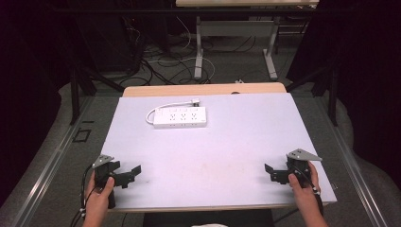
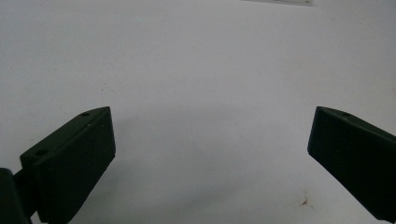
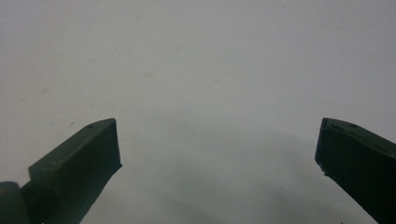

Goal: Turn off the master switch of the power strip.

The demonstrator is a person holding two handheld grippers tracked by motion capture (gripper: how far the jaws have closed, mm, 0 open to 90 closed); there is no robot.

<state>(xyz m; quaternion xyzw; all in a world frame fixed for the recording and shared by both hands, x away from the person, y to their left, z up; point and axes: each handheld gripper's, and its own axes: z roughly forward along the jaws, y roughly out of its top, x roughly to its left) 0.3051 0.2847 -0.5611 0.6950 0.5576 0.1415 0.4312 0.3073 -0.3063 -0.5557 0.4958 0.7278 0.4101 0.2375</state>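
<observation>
A white power strip (image 1: 180, 117) with its short white cord and plug lies flat at the far centre-left of the white table (image 1: 227, 142). My left gripper (image 1: 134, 171) rests near the table's front left corner, held by a hand, jaws wide apart over bare white surface (image 2: 210, 149). At the front right my right gripper (image 1: 268, 172) is held low the same way, open, with nothing between its jaws (image 3: 217, 158). Both grippers are far from the power strip.
A small dark speck (image 2: 306, 202) marks the table near the left gripper's right jaw. Beyond the table's far edge stand a desk frame's metal legs (image 1: 198, 47) and tangled cables (image 1: 165, 66) on the floor.
</observation>
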